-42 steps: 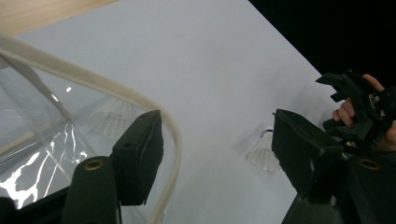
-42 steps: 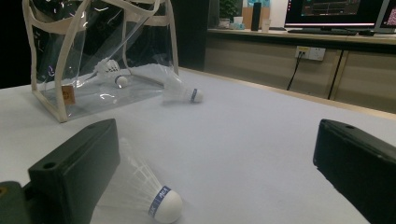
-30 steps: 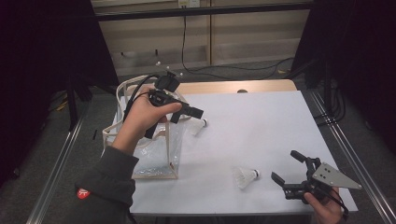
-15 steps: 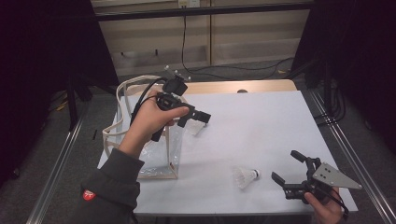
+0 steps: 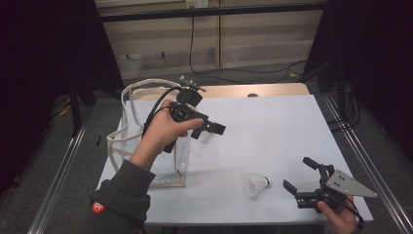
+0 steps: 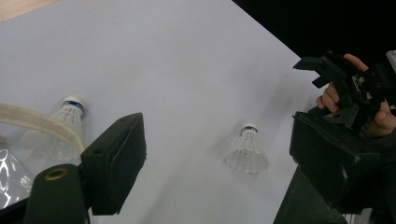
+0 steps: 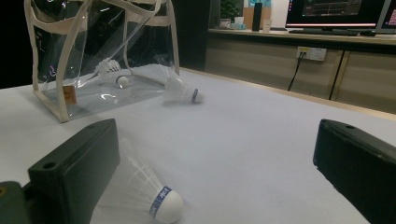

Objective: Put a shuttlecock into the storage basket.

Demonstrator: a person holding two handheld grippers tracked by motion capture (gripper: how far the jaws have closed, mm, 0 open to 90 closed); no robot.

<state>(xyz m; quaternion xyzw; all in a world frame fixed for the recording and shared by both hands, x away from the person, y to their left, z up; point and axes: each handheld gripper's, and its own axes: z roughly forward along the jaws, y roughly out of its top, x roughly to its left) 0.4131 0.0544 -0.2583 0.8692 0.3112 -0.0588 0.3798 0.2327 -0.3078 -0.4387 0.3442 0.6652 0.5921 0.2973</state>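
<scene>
Left gripper (image 5: pixel 214 129) has just been opening, nothing between its jaws, hovering beside the clear bag (image 5: pixel 170 170) that already holds one shuttlecock (image 7: pixel 112 70). Right gripper (image 5: pixel 302 180) waits open and empty, with a loose shuttlecock (image 5: pixel 256 185) at its 9 o'clock, likely the next pick.

White shuttlecock (image 5: pixel 256 184) with a blue band; clear bag (image 5: pixel 146 146) with cream trim; white table (image 5: pixel 292 131); black grippers (image 5: pixel 207 127).

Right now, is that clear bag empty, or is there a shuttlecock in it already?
Not empty. The right gripper view shows one shuttlecock lying inside the clear bag, seen through its wall; another shuttlecock lies just outside it.
</scene>
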